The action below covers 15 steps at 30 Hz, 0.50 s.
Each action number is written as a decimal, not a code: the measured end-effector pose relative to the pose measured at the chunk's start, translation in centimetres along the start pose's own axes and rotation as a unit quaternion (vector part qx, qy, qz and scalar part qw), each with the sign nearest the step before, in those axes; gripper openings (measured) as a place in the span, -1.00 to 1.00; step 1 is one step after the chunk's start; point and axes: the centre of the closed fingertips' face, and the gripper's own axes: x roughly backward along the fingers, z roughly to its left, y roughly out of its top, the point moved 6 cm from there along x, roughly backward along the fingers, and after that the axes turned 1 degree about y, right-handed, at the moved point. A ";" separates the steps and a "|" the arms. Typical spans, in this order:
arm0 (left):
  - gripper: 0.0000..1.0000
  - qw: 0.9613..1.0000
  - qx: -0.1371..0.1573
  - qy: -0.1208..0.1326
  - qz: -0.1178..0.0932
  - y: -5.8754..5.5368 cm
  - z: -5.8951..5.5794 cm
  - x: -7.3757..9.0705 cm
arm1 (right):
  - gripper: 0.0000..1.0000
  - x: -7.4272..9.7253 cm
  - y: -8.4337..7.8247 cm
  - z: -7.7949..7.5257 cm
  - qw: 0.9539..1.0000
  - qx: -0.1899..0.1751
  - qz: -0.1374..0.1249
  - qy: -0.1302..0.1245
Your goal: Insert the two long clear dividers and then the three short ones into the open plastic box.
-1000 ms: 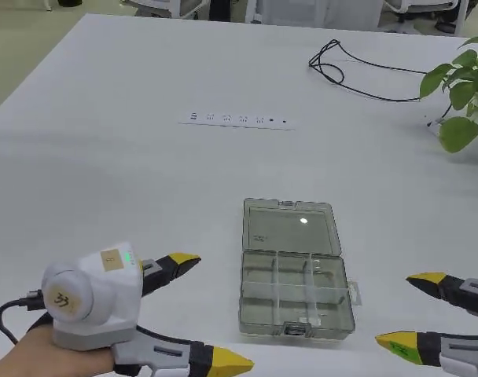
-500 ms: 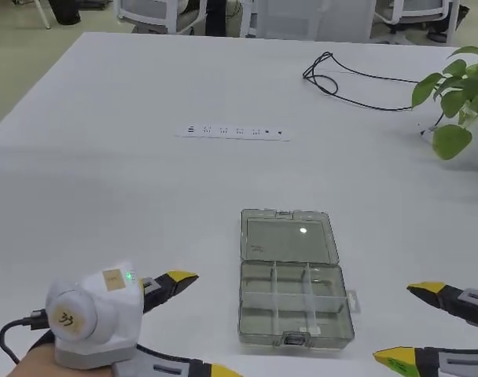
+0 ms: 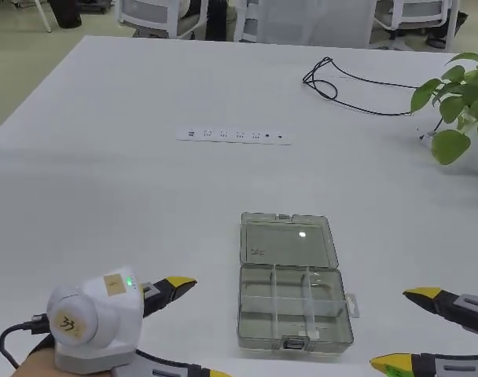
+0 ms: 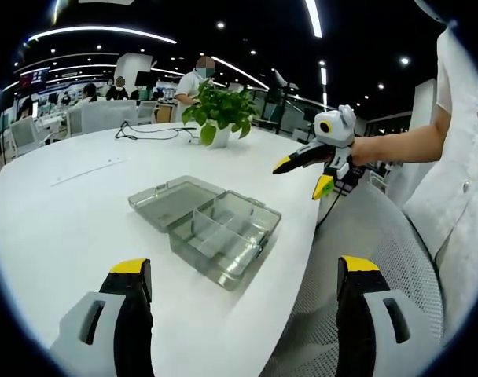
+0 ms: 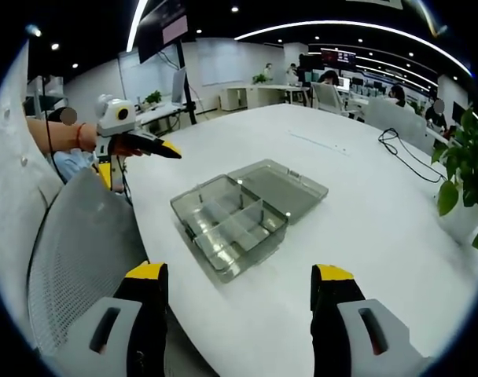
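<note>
White table (image 3: pixel 105 173), matte and mostly bare, with a soft glare spot on the box lid. The open plastic box (image 3: pixel 295 309) sat near the table's near edge, between the two grippers and touching neither. Its lid (image 3: pixel 288 240) was laid flat on the far side, hinged to the base. Clear dividers (image 3: pixel 308 292) stood inside the base and split it into compartments; I could not tell the exact count.

Left gripper (image 3: pixel 190 326) was at lower left of the head view, held in a hand (image 3: pixel 42 357), jaws spread wide, nothing between them. Right gripper (image 3: pixel 398 328) was at lower right, jaws also spread, nothing held. Both were off the box and just above the table edge.

Farther back on the table:
- a white power strip (image 3: pixel 235 135), flat, well apart from the box
- a looped black cable (image 3: pixel 333 75) toward the far right
- a green potted plant (image 3: pixel 459 102) at the right edge

The room was an open office with office chairs (image 3: pixel 156 12) beyond the far edge and a greenish floor (image 3: pixel 19 55). The gripper views showed long ceiling strip lights (image 5: pixel 333 31), desks, and people in the background. A grey mesh chair back (image 5: pixel 82 236) was close to the person, whose white sleeve (image 4: pixel 459 157) also showed.
</note>
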 end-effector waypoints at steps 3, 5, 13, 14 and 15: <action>1.00 1.000 -0.001 -0.001 0.000 -0.1 0.0 0.0 | 0.49 0.0 0.1 0.0 1.000 0.001 0.001 0.000; 1.00 1.000 0.000 0.000 0.000 -0.1 0.0 0.0 | 0.50 0.0 0.1 0.0 1.000 0.002 0.000 0.000; 1.00 1.000 0.000 0.002 0.002 -0.2 0.0 0.1 | 0.50 0.0 0.4 0.2 1.000 0.007 0.000 0.002; 1.00 1.000 0.001 0.002 0.002 -0.2 0.0 0.1 | 0.50 -0.1 0.4 0.3 1.000 0.007 0.000 0.003; 1.00 1.000 0.000 0.002 0.002 -0.1 -0.1 0.1 | 0.50 -0.1 0.4 0.3 1.000 0.008 0.000 0.004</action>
